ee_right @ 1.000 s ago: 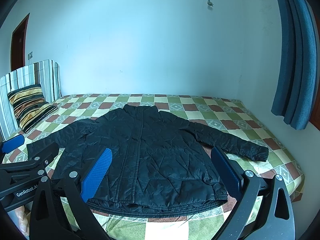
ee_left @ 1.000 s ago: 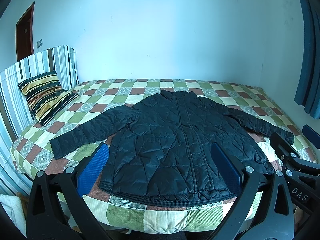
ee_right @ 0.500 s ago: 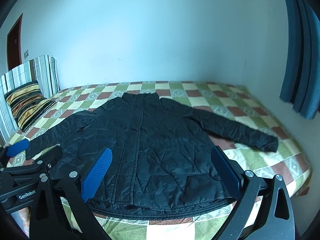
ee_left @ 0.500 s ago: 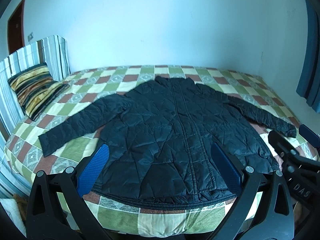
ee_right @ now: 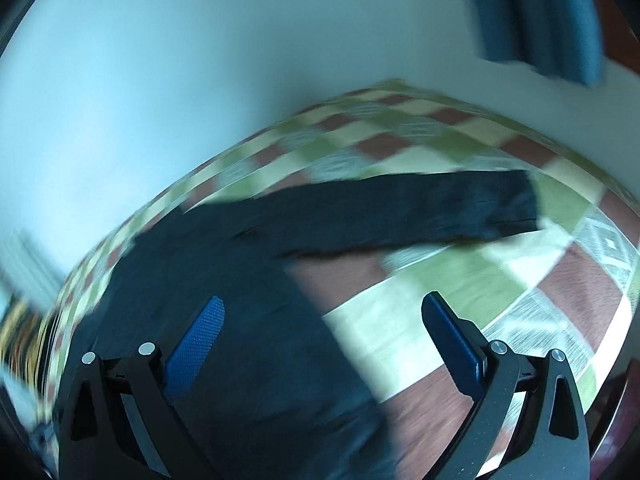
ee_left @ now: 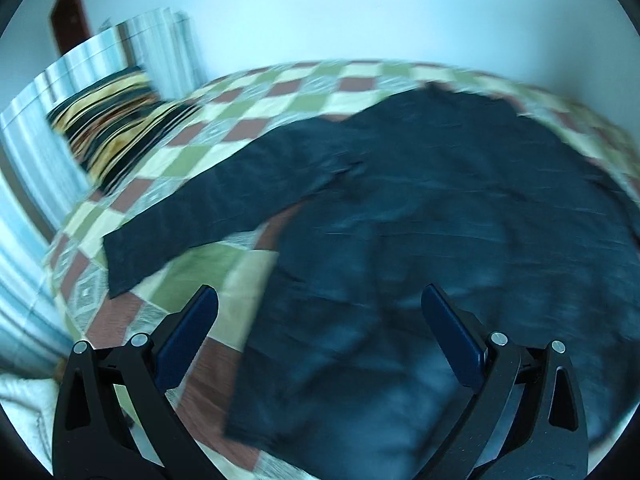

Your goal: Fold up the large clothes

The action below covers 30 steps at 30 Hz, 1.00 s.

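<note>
Hovering over the bed [ee_left: 188, 160], both grippers gape wide and hold nothing. The jacket [ee_left: 460, 216] lies flat and unfolded: beneath and ahead of the left gripper [ee_left: 320, 344], its sleeve [ee_left: 208, 212] ahead to that gripper's left; the other sleeve [ee_right: 400, 216] stretches ahead of the right gripper [ee_right: 322, 344]. The likely risk: both views are blurred, so a rushed pinch could catch the bedcover [ee_right: 460, 280] with the slippery fabric. No containers show.
</note>
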{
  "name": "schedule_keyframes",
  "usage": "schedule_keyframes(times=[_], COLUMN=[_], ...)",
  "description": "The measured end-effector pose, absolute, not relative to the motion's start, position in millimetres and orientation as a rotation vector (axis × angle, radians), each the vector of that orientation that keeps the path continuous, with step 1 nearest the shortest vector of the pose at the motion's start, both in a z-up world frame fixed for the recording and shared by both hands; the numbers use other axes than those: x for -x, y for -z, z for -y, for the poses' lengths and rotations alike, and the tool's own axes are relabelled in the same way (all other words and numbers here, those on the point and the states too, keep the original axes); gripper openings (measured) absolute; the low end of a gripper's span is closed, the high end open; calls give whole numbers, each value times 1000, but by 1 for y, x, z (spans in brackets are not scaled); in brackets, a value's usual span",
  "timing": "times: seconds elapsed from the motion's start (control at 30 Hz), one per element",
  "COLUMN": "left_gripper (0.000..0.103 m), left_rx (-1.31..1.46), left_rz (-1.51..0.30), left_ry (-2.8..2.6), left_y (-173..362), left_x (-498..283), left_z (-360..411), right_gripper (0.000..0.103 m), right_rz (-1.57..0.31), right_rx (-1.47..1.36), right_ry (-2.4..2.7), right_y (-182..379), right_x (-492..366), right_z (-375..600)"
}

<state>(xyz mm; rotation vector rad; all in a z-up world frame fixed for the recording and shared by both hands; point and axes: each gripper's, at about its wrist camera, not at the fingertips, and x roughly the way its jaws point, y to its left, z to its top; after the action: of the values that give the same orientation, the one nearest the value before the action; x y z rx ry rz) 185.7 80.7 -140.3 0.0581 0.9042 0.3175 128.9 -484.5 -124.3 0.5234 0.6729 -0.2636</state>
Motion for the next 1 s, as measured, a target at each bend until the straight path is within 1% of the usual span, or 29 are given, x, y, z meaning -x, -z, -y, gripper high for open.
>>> schedule_keyframes(times=[0.03,0.2,0.23,0.27,0.33,0.43,0.53,0.63,0.7,0.73,0.77,0.83,0.87,0.93,1.0], left_gripper=[101,101,101,101,101,101,101,101,101,101,101,101,101,101,101], left_rx=[-48,4,13,30,45,57,72,64,67,81,90,90,79,57,50], left_rz=[-923,-977,-983,-993,-1000,-1007,-1022,-1033,-1053,-1060,-1056,-1041,-1037,-1027,-1013], left_ry=[-355,-486,-509,-535,-590,-663,-719,-761,-767,-763,-762,-764,-764,-764,-766], left_y=[148,168,171,176,182,190,200,210,218,223,225,226,226,227,229], left_x=[-193,-210,-211,-214,-216,-217,-218,-218,-218,-217,-216,-215,-215,-215,-214], left_z=[-94,-140,-147,-159,-174,-196,-214,-223,-227,-229,-230,-229,-228,-226,-224], right_gripper=[98,97,94,84,72,72,72,73,72,63,46,32,22,15,14], right_rz=[-667,-657,-662,-663,-676,-679,-692,-701,-696,-701,-714,-724,-716,-684,-644], right_rx=[-556,-701,-743,-775,-867,-974,-1016,-1005,-974,-959,-943,-952,-958,-957,-902], right_ry=[329,521,541,548,573,560,544,544,548,549,548,519,511,487,475], right_y=[132,161,169,174,190,211,225,230,230,230,230,230,229,217,194], right_x=[-132,-137,-138,-138,-141,-147,-156,-168,-174,-177,-183,-189,-192,-194,-199], right_z=[516,616,632,640,662,682,690,686,684,683,682,681,681,675,656])
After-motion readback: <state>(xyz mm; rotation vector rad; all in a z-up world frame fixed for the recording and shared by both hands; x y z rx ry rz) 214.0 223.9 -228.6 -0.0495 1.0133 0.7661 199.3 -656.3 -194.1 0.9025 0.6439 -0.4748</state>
